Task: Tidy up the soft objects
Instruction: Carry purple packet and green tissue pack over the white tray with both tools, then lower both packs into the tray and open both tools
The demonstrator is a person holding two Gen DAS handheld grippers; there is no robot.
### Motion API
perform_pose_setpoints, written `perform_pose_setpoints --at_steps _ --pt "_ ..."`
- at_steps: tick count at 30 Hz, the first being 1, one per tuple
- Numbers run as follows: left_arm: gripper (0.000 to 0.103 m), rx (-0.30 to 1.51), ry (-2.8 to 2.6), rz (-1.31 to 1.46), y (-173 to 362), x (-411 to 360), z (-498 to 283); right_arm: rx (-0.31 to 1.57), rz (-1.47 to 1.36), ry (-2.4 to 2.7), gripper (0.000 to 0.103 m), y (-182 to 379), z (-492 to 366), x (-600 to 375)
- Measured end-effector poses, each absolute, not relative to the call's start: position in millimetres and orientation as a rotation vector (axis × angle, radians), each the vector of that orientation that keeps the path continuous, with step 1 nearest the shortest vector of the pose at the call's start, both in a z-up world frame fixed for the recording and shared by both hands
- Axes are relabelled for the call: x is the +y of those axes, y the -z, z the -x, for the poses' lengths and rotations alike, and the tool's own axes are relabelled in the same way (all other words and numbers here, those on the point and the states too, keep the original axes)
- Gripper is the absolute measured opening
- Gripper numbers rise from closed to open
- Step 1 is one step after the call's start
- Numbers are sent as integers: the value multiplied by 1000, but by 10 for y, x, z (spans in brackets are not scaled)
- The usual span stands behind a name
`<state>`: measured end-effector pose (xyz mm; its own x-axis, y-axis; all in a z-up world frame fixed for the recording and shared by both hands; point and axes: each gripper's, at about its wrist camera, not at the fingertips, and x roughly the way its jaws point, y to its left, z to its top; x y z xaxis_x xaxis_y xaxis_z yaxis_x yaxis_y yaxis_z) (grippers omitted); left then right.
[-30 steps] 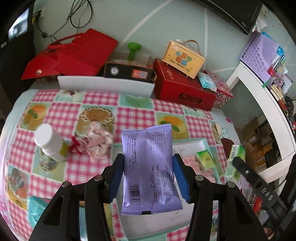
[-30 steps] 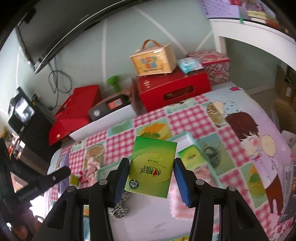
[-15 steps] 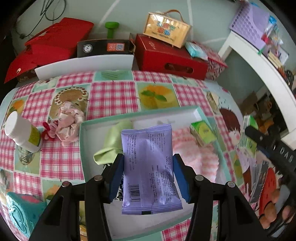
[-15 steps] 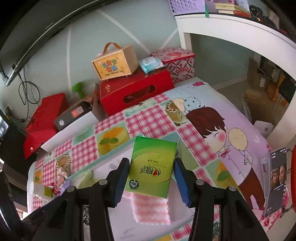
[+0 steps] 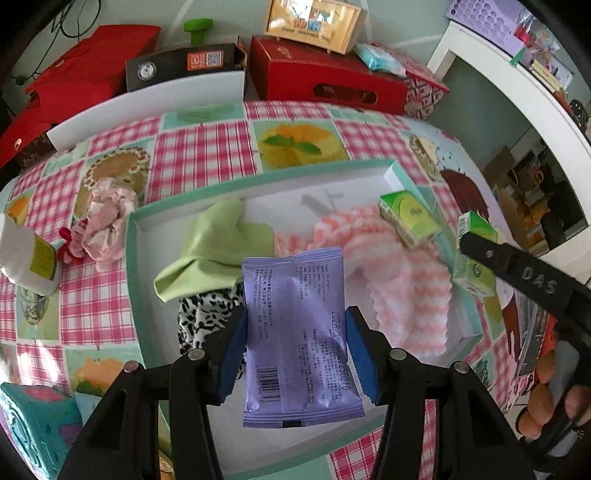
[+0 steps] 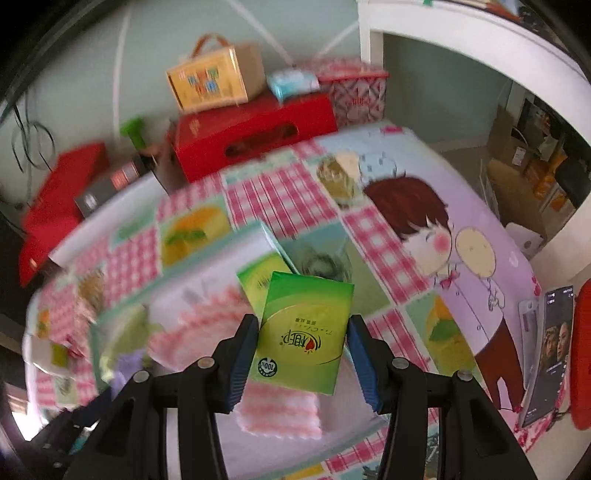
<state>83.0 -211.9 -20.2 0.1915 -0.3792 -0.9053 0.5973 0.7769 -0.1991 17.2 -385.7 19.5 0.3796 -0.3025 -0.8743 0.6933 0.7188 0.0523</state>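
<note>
My left gripper (image 5: pixel 295 350) is shut on a purple tissue packet (image 5: pixel 297 332), held above the white tray with the teal rim (image 5: pixel 131 266). In the tray lie a light green cloth (image 5: pixel 218 243), a black-and-white patterned cloth (image 5: pixel 205 314), a pink striped towel (image 5: pixel 402 280) and a green tissue pack (image 5: pixel 408 218). My right gripper (image 6: pixel 303 354) is shut on another green tissue pack (image 6: pixel 304 332) over the tray's right side, above the pink towel (image 6: pixel 280 410). That gripper and its pack (image 5: pixel 474 258) also show at the right of the left wrist view.
A pink bundle (image 5: pixel 107 221) and a white-capped bottle (image 5: pixel 26 254) stand left of the tray on the checked tablecloth. Red boxes (image 5: pixel 325 77), a yellow carry box (image 5: pixel 314 22) and a white board (image 5: pixel 147 107) line the far edge. A phone (image 6: pixel 546 354) lies at the right.
Both grippers have sunk toward the tray with their packs still held. The tray and its cloths now fill more of both views.
</note>
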Motion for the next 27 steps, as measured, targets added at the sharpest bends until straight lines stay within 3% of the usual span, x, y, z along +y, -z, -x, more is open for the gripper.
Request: perform_pose_setpoints --at_steps 14,27 --pt "55 1274 670 -282 483 -2192 -792 1148 -428 619 53 240 -361 -3744" --pt "56 1300 670 -313 578 -2249 -744 1177 -410 608 54 326 -408 -3702"
